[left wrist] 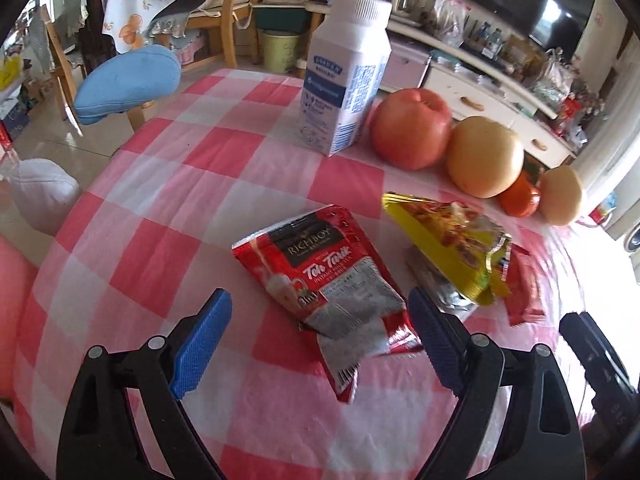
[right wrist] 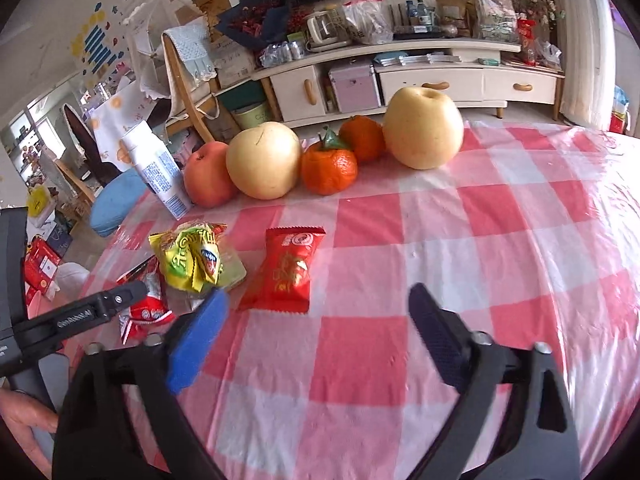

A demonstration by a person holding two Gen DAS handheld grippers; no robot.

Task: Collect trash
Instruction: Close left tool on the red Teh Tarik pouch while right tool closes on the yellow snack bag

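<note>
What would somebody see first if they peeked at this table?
Probably the fruit lined up at the far edge of the checked cloth: an apple, two pears and two oranges, with a white bottle at the apple's end. Nearer lie shiny wrappers: a red sachet between the open left gripper, a yellow wrapper beside it, and a red packet ahead of the open right gripper.

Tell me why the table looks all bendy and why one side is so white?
In both wrist views the fisheye lens bows the pink-and-white checked tablecloth and darkens the corners. In the left wrist view, daylight washes out the right edge, and the yellow crinkled snack wrapper looks smeared. In the right wrist view, glare shines on the cloth's far right, and the blue left pad is blurred.
</note>
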